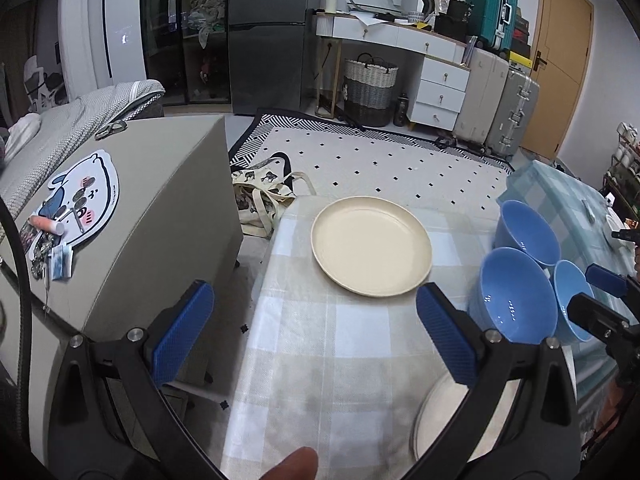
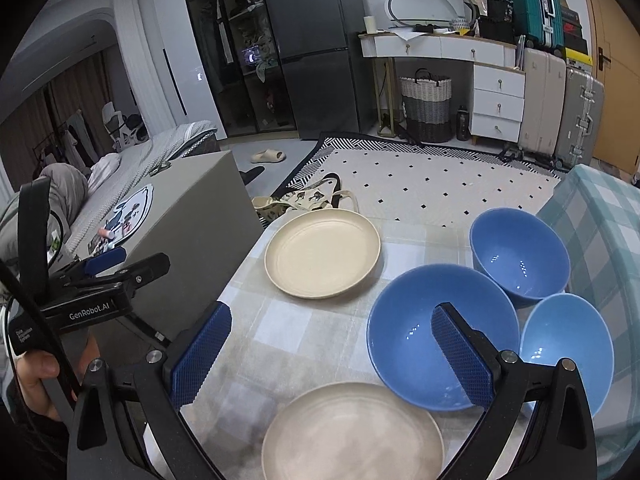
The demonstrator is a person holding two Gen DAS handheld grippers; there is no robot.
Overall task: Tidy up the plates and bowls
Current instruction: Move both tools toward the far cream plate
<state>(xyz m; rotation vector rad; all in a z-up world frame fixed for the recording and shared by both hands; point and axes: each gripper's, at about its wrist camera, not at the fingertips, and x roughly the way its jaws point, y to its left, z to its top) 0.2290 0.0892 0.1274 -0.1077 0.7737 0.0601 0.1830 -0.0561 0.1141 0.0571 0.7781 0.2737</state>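
Note:
Two cream plates lie on the checked tablecloth: a far plate [image 1: 372, 245] [image 2: 322, 253] and a near plate [image 2: 352, 434] [image 1: 440, 420], partly hidden in the left wrist view. Three blue bowls stand at the right: a large bowl [image 2: 440, 332] [image 1: 514, 300], a far bowl [image 2: 520, 256] [image 1: 528, 232] and a small paler bowl [image 2: 568, 348] [image 1: 570, 300]. My left gripper [image 1: 314, 304] is open above the cloth, short of the far plate. My right gripper [image 2: 330, 326] is open over the near plate, its right finger in front of the large bowl. Neither holds anything.
A grey box-like cabinet [image 1: 160, 208] stands left of the table, with a cartoon mat and small items on top. A tote bag [image 2: 308, 198] lies on the dotted rug [image 2: 420, 184]. A second checked cloth [image 2: 600, 216] covers furniture at right. A desk and suitcases line the far wall.

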